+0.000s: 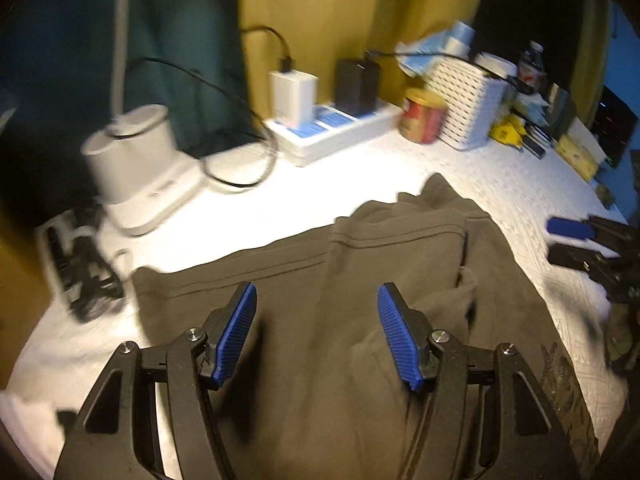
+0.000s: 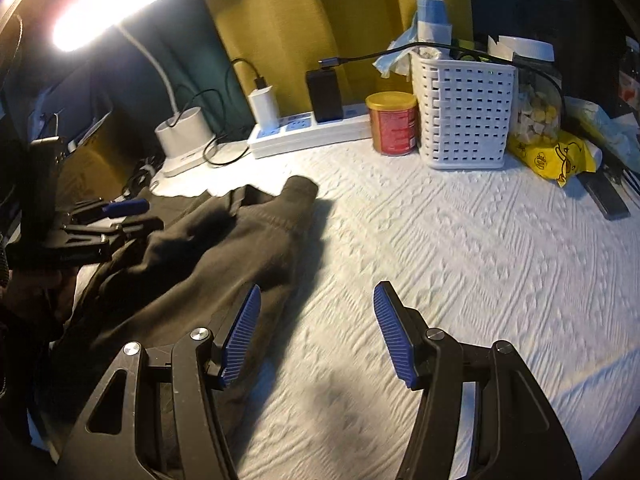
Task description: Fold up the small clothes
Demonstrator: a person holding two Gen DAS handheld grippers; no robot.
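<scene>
Clearly both tongs stood wide and empty: my left gripper (image 1: 316,332) hovered over the dark garment (image 1: 360,264), my right gripper (image 2: 316,340) above the bare white textured cover (image 2: 460,264) just right of it. To do this step well, I judged I should take the cloth by two matching spots on one hem, pinching a single layer each side, and lift evenly. The garment lay near the middle-left of the surface, rumpled, partly doubled over itself, with stitched seam lines showing and a humped end toward the far power strip (image 2: 308,132).
</scene>
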